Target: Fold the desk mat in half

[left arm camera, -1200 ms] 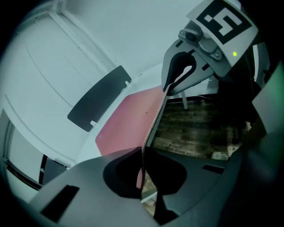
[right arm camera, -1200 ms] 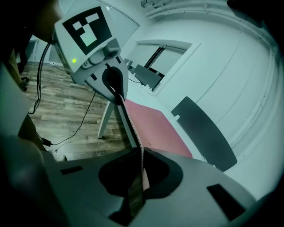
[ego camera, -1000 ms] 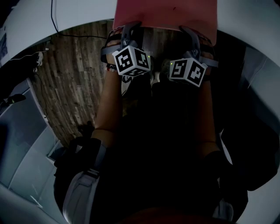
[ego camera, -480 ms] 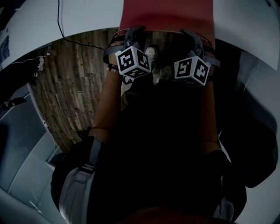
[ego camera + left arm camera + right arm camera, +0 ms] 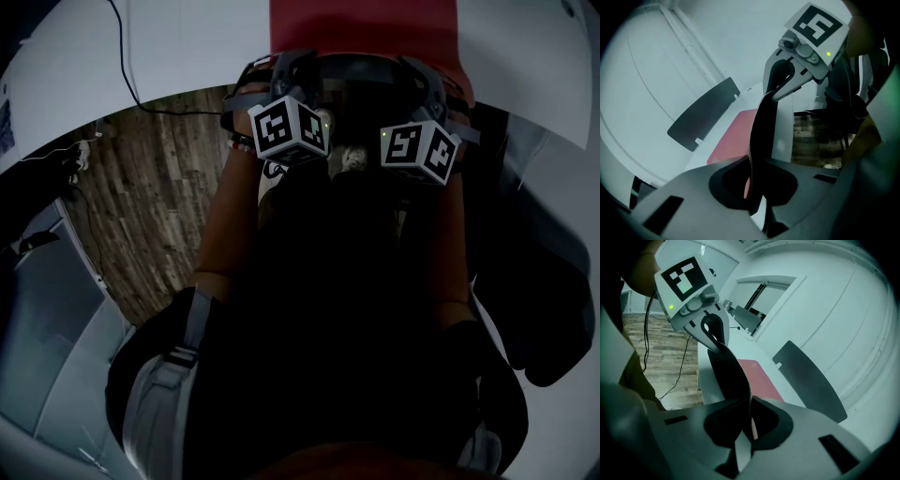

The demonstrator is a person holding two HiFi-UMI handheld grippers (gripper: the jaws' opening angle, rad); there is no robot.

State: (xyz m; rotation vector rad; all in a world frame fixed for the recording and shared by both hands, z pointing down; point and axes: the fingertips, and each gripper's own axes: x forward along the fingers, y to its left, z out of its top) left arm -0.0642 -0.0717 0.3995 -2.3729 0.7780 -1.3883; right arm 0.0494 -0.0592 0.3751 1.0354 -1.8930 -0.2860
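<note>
The desk mat (image 5: 366,26) is red on top and black underneath, and it lies on a white table (image 5: 187,47). Both grippers hold its near edge up off the table. In the head view my left gripper (image 5: 281,73) and right gripper (image 5: 424,82) hang side by side above the table's near edge, with the black underside stretched between them. In the left gripper view the jaws (image 5: 752,187) are shut on the black stitched edge, which runs up to the right gripper (image 5: 785,82). In the right gripper view the jaws (image 5: 747,423) pinch the same edge, which leads to the left gripper (image 5: 710,331). The mat's red face (image 5: 733,140) shows beyond.
A dark flat panel (image 5: 703,115) stands beyond the table, also seen in the right gripper view (image 5: 811,380). A black cable (image 5: 127,66) crosses the table onto the wooden floor (image 5: 159,206). The person's dark clothing fills the lower head view.
Both grippers have moved up and away toward the far side of the table, carrying the mat's near edge with them. Their jaws stayed shut.
</note>
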